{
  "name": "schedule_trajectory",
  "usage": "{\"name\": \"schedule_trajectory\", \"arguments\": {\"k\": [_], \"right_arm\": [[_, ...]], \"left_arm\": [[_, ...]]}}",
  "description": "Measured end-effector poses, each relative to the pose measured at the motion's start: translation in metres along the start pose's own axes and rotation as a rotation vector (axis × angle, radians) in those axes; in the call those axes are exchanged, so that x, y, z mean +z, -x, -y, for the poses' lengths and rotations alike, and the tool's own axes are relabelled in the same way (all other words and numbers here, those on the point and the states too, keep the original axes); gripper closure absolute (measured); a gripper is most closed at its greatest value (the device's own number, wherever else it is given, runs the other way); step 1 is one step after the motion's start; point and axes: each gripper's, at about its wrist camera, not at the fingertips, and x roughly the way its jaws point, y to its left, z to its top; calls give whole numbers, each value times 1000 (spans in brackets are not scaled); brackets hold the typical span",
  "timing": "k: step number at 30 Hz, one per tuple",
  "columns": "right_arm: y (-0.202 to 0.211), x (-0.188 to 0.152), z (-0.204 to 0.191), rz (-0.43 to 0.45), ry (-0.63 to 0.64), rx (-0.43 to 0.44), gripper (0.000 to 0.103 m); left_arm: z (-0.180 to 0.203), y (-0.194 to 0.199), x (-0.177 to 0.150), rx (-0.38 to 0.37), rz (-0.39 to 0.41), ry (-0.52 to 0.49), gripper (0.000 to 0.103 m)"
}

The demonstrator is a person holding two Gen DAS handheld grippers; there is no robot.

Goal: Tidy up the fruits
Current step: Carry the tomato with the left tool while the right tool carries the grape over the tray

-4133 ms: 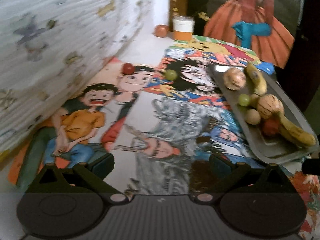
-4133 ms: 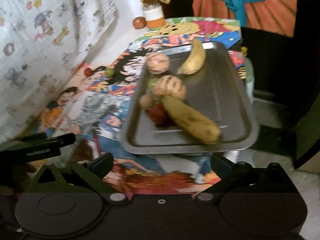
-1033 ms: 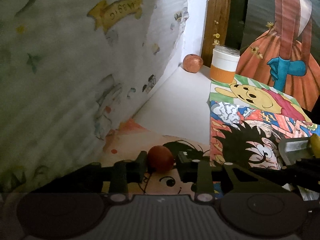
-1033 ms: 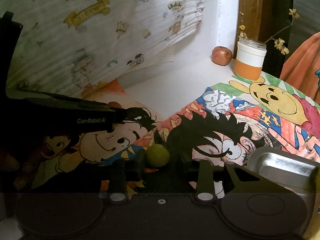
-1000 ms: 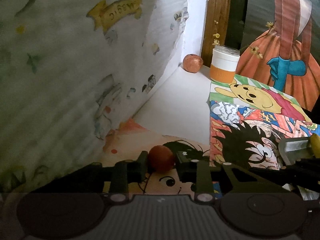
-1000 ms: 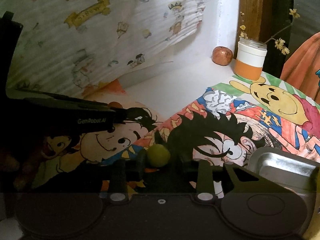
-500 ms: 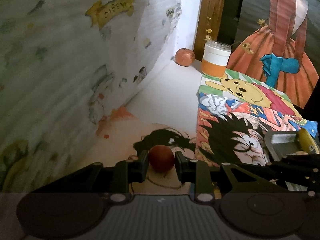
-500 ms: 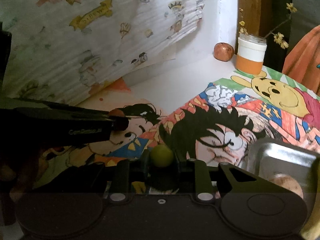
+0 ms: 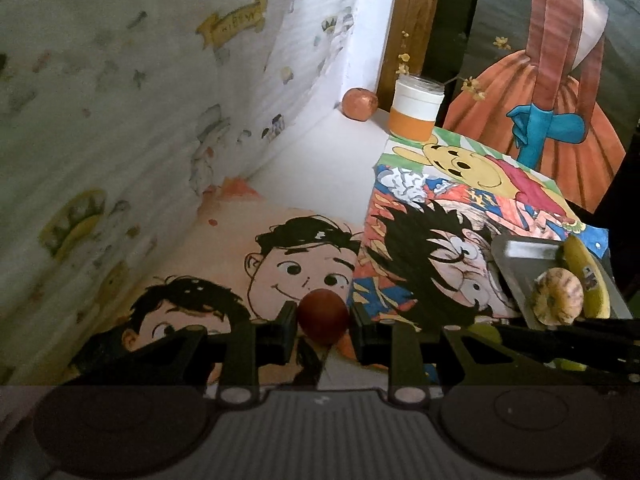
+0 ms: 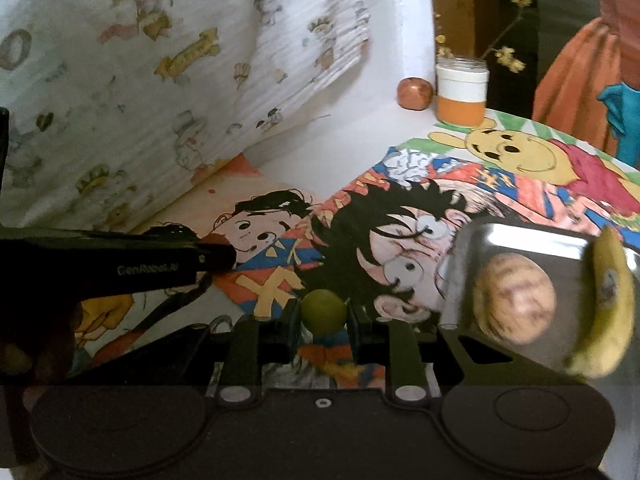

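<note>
My left gripper (image 9: 323,318) is shut on a small dark red fruit (image 9: 323,316) and holds it above the cartoon-printed table cover. My right gripper (image 10: 323,314) is shut on a small green fruit (image 10: 323,312), lifted above the cover. The grey metal tray (image 10: 520,240) lies to the right, holding a striped round fruit (image 10: 514,296) and a banana (image 10: 608,292). In the left wrist view the tray (image 9: 520,252) shows the striped fruit (image 9: 558,296) and banana (image 9: 584,276). The left gripper's body (image 10: 120,268) crosses the left of the right wrist view.
A white and orange jar (image 9: 416,112) and a round orange-red fruit (image 9: 359,104) stand at the back by the wooden post. A patterned cloth wall (image 9: 140,120) rises on the left. The right gripper's arm (image 9: 560,340) reaches across the lower right of the left wrist view.
Both grippers have risen and pulled back toward the tray with their fruits held. More of the tray, the striped fruit and the banana have come into both views.
</note>
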Motion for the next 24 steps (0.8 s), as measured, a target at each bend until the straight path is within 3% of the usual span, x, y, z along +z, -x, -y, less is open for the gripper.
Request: {"name": "schedule_trajectory", "arguments": {"k": [12,24], "right_arm": [[62,-19,5,85,-34,-34,76],[117,-51,39,140,-117,-119,76]], "left_arm": [[25,42,-12,-31,34,-14,73],[81,70,-27,-124,49,-100,73]]}}
